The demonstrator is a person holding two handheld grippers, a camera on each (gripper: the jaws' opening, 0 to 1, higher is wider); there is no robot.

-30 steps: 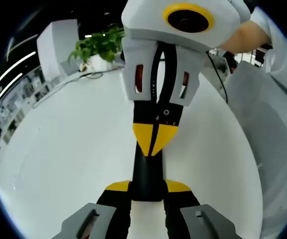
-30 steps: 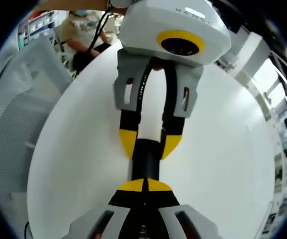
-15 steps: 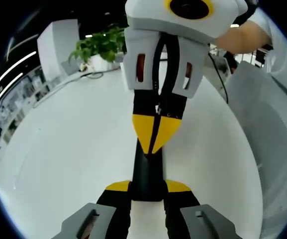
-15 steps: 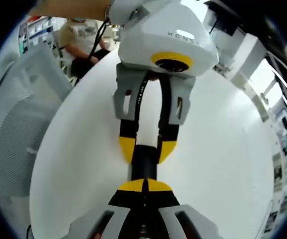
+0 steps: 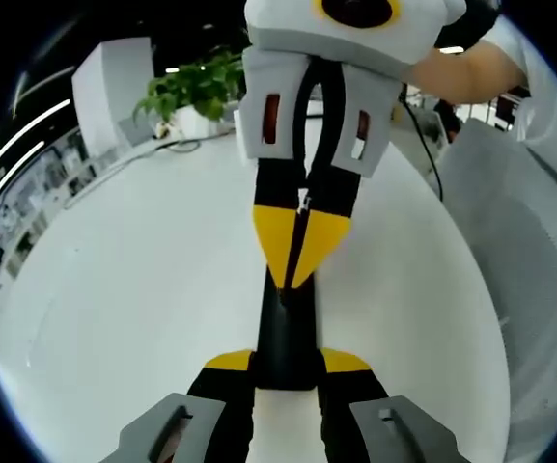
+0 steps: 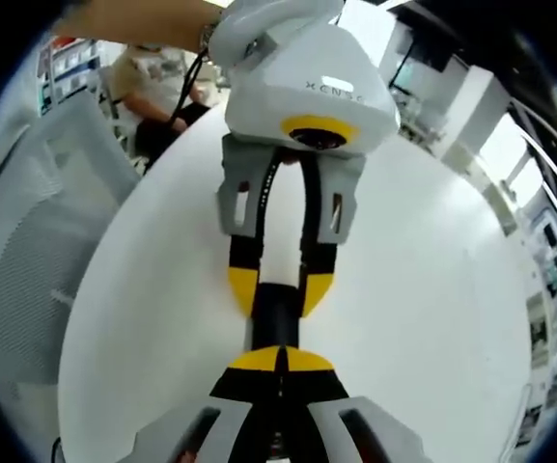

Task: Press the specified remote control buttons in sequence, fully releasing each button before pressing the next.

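Slim black bar-shaped remote control [image 5: 286,333] held at its near end between left gripper [image 5: 286,362] yellow-tipped jaws, clamped on its sides. Right gripper [image 6: 280,359] jaws pressed fully together, nothing between, tips resting on remote's top face, directly ahead of left gripper above white round tabletop [image 5: 143,280].

I see a smooth, matt black plastic remote [image 5: 286,328] on the glossy white table [image 5: 133,289]; a mesh chair [image 6: 27,260] beside.
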